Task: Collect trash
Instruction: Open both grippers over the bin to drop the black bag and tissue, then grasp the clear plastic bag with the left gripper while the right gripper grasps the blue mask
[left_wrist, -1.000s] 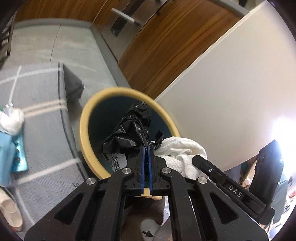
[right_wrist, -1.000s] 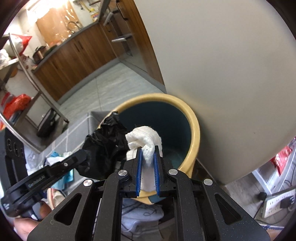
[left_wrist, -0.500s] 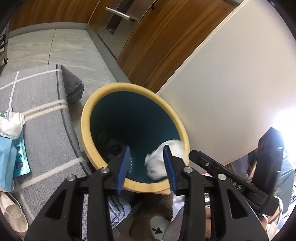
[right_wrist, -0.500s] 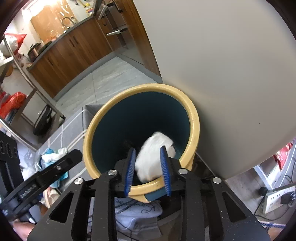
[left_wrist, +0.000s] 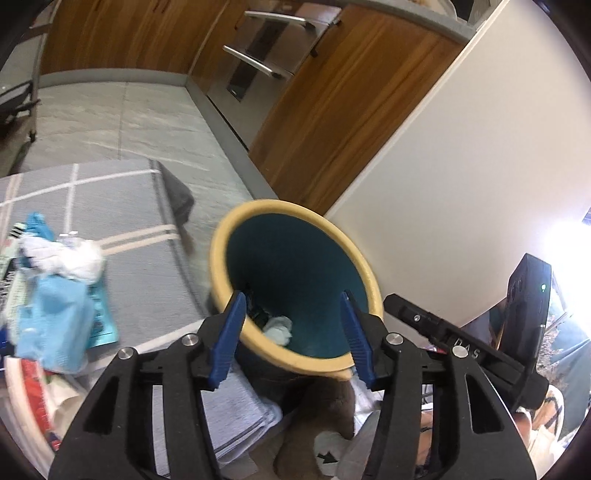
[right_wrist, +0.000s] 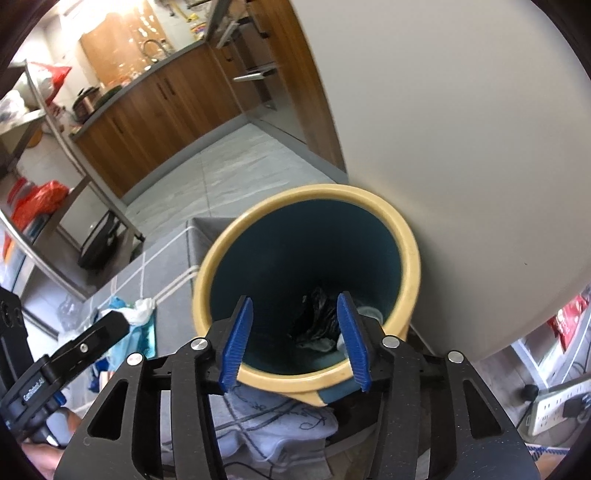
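A round bin with a yellow rim (left_wrist: 295, 362) (right_wrist: 306, 376) and dark teal inside stands against a white wall. At its bottom lie a crumpled black plastic bag (right_wrist: 317, 321) and a white paper wad (left_wrist: 279, 328). My left gripper (left_wrist: 291, 338) hovers over the near rim, its jaws opening, nothing between the blue pads. Above the same rim my right gripper (right_wrist: 293, 341) is also opening with an empty gap. More trash lies on the rug to the left: a white wad (left_wrist: 74, 256) and a blue packet (left_wrist: 55, 314).
A grey rug with white stripes (left_wrist: 122, 206) covers the floor left of the bin. Wooden cabinets and a steel oven (left_wrist: 266, 62) line the far side. A power strip (right_wrist: 557, 402) lies at the right. Folded clothing (right_wrist: 280, 417) lies under the grippers.
Both grippers opened and let go: the black bag and the white wad dropped into the bin. The left gripper pulled back and up, bringing the rug trash into view.
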